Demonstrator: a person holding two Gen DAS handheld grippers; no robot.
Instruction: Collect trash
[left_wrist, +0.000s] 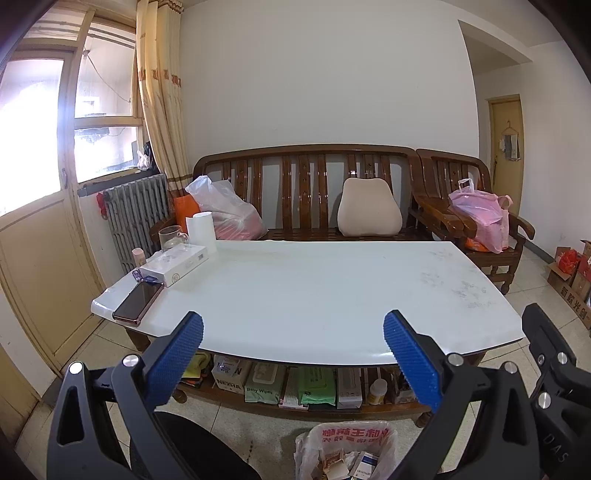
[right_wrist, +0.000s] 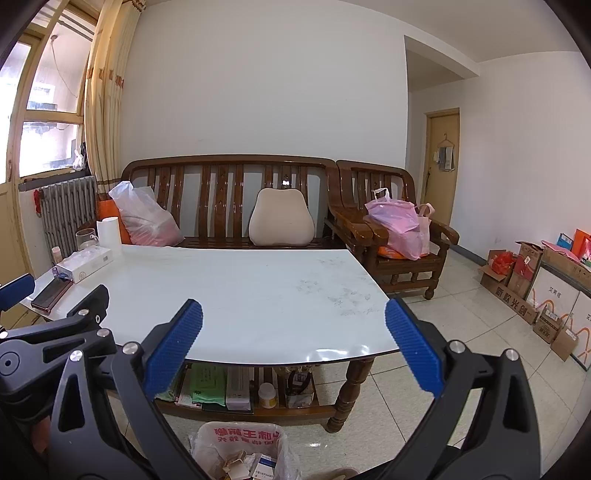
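Blue-padded left tool (left_wrist: 291, 334) and right tool (right_wrist: 293, 325) spread, empty; cardboard boxes (right_wrist: 535, 291) fuller in right view.

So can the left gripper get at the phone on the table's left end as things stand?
Probably yes: the left gripper is open and empty, and the phone lies flat at the table edge with nothing over it.

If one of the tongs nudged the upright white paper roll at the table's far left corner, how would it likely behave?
The white paper roll stands on end, taller than wide, so a push near its top would probably tip it. Once on its side, its round shape would likely let it roll across the smooth, glossy table. It looks like soft paper, so it is probably light and would dent under a firm squeeze.
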